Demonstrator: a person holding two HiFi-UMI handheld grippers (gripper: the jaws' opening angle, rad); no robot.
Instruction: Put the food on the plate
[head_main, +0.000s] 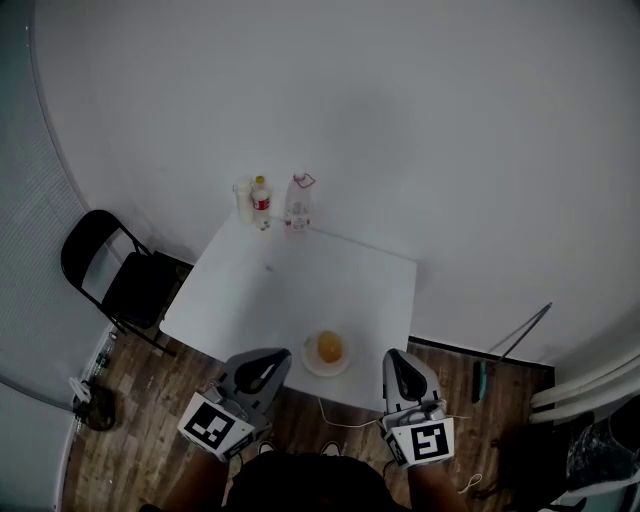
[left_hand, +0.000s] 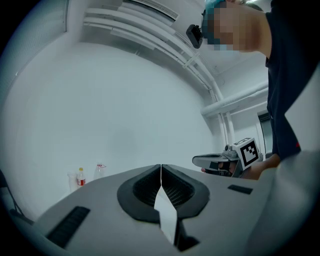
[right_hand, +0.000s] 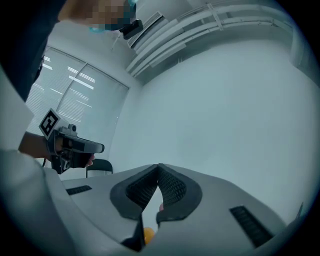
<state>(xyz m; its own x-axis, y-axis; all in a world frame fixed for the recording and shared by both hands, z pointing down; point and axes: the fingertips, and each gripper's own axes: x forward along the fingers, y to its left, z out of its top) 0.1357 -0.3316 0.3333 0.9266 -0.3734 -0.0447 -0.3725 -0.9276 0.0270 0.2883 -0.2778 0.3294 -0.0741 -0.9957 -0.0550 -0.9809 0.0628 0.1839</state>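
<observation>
White room, white table (head_main: 290, 285): the orange food (head_main: 330, 347) already lies on the plate (head_main: 307, 360) near its front edge. Left gripper (head_main: 270, 360) and right gripper (head_main: 396, 362) are held short of the table, jaws together and empty. Apparently nothing remains to do.

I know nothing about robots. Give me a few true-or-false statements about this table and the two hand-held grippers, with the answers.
1. An orange-yellow piece of food already lies on the round white plate. True.
2. The left gripper is gripping the food. False: its jaws are together with nothing between them, and it is held off the table.
3. The clear plastic bottles stand at the far edge of the white square table. True.
4. The black folding chair stands to the right of the table. False: it is on the left.
5. The right gripper is wide open. False: it is shut and empty.
</observation>
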